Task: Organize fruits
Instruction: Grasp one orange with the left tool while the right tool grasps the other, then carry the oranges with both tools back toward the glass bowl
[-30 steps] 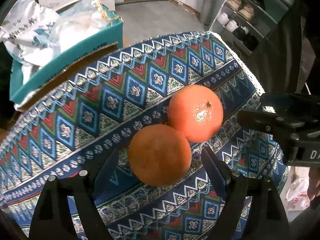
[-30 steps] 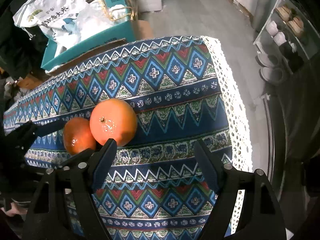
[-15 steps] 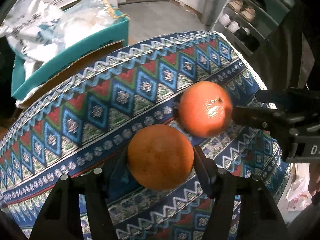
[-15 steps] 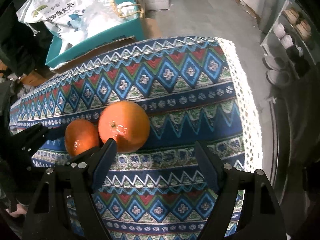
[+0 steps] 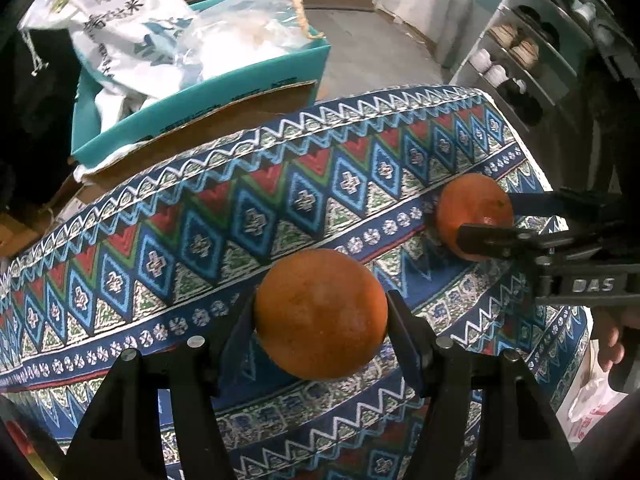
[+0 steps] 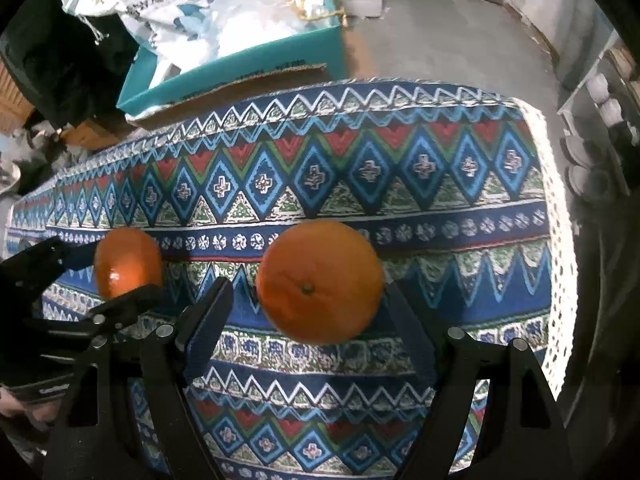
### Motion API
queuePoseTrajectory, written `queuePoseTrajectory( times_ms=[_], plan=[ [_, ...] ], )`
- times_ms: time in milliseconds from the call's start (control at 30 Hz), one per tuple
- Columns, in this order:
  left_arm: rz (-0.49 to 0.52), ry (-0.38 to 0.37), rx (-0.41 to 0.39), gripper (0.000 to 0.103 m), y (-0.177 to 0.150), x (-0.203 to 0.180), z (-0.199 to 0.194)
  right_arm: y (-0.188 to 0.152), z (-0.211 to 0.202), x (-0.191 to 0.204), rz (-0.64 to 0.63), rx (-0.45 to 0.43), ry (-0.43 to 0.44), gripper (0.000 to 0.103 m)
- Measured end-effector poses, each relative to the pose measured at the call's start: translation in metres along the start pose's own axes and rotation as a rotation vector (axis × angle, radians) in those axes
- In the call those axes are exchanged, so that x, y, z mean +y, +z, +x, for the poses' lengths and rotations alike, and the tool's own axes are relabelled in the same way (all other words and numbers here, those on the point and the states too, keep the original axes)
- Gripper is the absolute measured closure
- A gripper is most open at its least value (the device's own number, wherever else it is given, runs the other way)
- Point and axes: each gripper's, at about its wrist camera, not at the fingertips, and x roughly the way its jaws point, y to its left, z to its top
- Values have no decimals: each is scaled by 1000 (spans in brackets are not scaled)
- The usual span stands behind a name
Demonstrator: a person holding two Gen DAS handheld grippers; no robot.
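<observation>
Two oranges lie apart on a table under a blue patterned cloth. In the left wrist view my left gripper is shut on the nearer orange, with both pads pressed against its sides. The other orange sits to the right, straddled by my right gripper. The right wrist view shows that orange between the open fingers of my right gripper; the left pad stands clear of it. At the left edge there, the left gripper holds its orange.
Beyond the table's far edge stands a teal box with white bags in it. A shoe rack stands on the grey floor at the right. The cloth's white lace edge marks the table's right end. A hand holds the right gripper.
My left gripper has shut on the nearer orange and drawn it away from the other one, which it touched before. My right gripper has moved over the second orange, still open.
</observation>
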Motion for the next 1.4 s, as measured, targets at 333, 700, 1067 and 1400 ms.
queuePoseTrajectory(
  times_ms=[333, 700, 1067, 1400],
  plan=[
    [-17, -3, 2, 37, -8, 10, -4, 4, 26, 4, -20, 42, -67, 30],
    [-51, -7, -5, 37, -11, 13, -8, -1, 22, 12, -48, 30, -101, 33],
    [-56, -15, -40, 37, -23, 12, -41, -11, -20, 36, -78, -51, -84, 33],
    [-41, 12, -95, 37, -37, 16, -83, -15, -56, 62, -105, -117, -45, 33]
  ],
)
